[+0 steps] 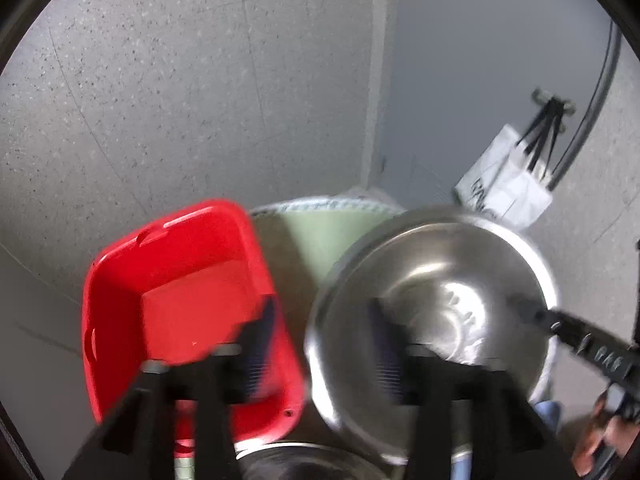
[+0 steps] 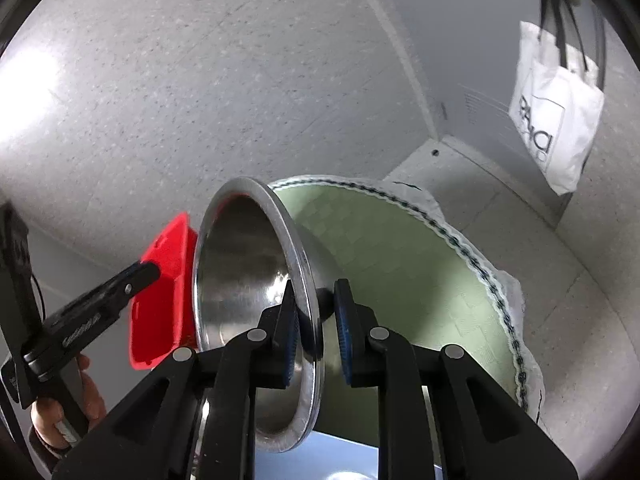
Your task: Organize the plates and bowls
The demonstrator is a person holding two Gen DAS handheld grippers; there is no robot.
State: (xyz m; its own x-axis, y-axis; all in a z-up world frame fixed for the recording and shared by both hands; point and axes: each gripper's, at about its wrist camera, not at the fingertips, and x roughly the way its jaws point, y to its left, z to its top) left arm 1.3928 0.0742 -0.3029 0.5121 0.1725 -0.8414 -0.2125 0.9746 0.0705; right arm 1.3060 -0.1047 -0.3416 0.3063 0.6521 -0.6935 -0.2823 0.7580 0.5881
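A steel bowl is tilted on edge in the air, its rim between the pads of my right gripper, which is shut on it. In the left wrist view the same bowl shows its inside, with the right gripper on its right rim. My left gripper is open and empty, one finger over a red plastic tub and the other finger in front of the bowl. Another steel dish lies below, mostly hidden.
A round table with a green cloth and patterned border lies under everything. The red tub is at its left. A white tote bag hangs on the wall at right. Speckled floor surrounds the table.
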